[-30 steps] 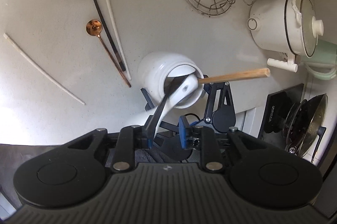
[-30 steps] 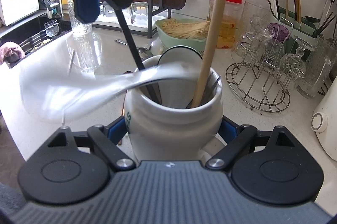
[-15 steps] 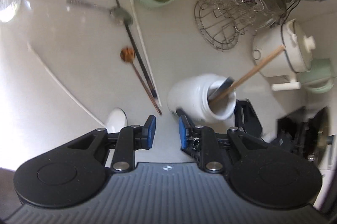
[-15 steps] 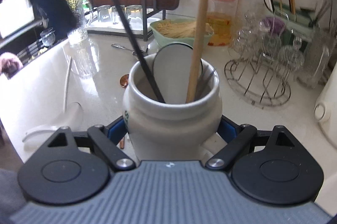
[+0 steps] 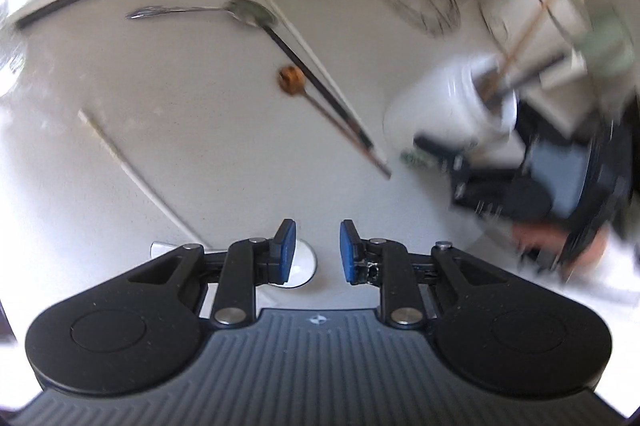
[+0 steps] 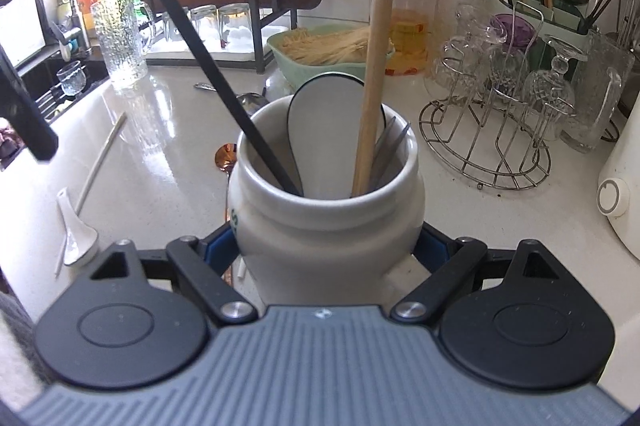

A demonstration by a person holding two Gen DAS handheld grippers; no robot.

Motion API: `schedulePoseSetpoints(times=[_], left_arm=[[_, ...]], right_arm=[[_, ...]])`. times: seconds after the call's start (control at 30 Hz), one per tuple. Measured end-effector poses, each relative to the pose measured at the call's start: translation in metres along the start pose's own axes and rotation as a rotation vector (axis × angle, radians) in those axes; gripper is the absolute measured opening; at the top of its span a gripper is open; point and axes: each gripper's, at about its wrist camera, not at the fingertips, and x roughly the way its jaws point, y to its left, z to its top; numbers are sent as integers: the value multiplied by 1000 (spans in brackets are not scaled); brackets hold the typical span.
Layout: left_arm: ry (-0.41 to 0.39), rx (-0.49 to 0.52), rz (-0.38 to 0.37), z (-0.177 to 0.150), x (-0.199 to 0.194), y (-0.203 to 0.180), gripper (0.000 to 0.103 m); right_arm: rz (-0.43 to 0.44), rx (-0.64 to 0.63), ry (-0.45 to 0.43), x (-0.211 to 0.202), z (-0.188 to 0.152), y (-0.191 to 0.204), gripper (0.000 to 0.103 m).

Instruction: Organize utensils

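While my right gripper (image 6: 328, 250) clamps the white jar (image 6: 324, 222), my left gripper (image 5: 315, 252) hovers narrowly parted and empty, the white ceramic spoon (image 5: 302, 262) lying crosswise just beneath its left pad.

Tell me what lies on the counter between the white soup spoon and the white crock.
In the right wrist view, bare countertop fills most of that stretch; only the copper spoon lies there, right beside the crock. The soup spoon lies by a white chopstick.

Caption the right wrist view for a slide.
Right gripper clamps white utensil crock holding wooden handle; white ceramic spoon lies on counter.
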Motion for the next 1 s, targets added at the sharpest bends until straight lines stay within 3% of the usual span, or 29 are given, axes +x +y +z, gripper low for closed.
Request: schedulePoseSetpoints(times=[0.13, 0.3, 0.47, 0.63, 0.77, 1.0], left_arm=[[29, 153, 7, -13, 14, 3, 27], [63, 357, 40, -32, 28, 3, 40], [82, 633, 75, -45, 39, -4, 51], [99, 899, 73, -57, 49, -12, 53], [74, 1014, 55, -58, 56, -14, 57], [112, 1157, -14, -51, 69, -17, 62]], right_arm=[[-3, 2, 10, 1, 2, 0, 91], [-9, 7, 14, 1, 2, 1, 91], [-25, 18, 20, 2, 2, 3, 91], [-43, 32, 31, 2, 4, 6, 91], [-65, 52, 39, 2, 5, 9, 91], [-103, 86, 46, 2, 5, 14, 91]])
